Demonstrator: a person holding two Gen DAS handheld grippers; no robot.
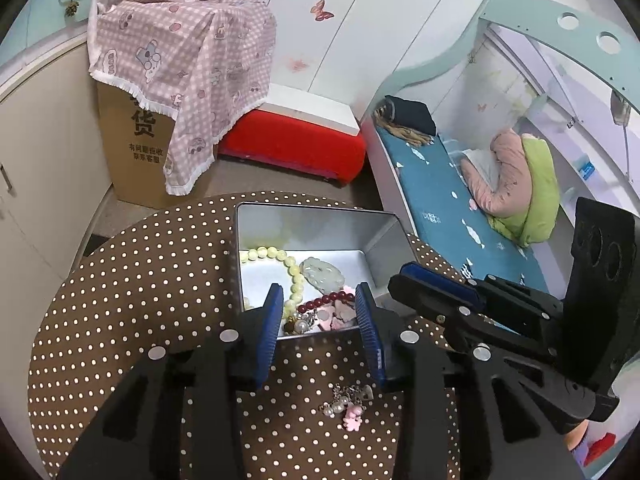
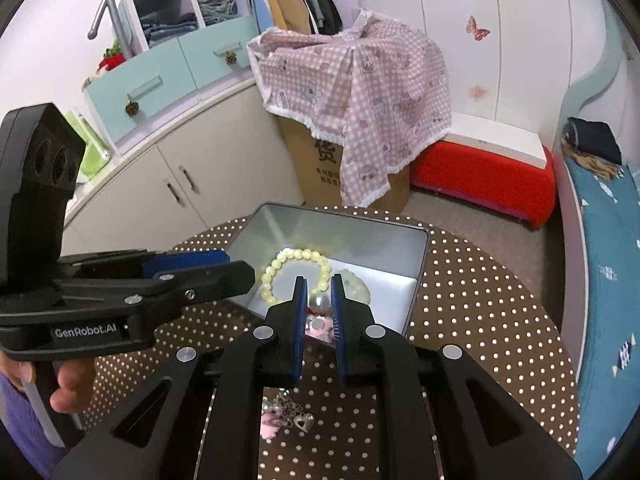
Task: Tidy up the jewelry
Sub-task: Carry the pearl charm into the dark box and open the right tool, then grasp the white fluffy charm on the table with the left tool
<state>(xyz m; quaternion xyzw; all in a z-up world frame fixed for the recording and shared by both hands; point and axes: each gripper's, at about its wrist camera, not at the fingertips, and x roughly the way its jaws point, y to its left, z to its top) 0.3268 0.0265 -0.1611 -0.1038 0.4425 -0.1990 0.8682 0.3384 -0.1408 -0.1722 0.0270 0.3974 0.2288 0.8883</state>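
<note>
Dotted table | tin near far edge | left tongs spread | right tongs narrowly parted, empty

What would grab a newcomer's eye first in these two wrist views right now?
The open silver tin at the middle of the polka-dot table, holding a pale yellow bead bracelet, a jade pendant and dark red beads. Next, the charm bracelet lying loose on the cloth in front of the tin, between the left gripper fingers. Behind stands a cardboard box draped in pink checked cloth.

Both wrist views close, sharing tin.
</note>
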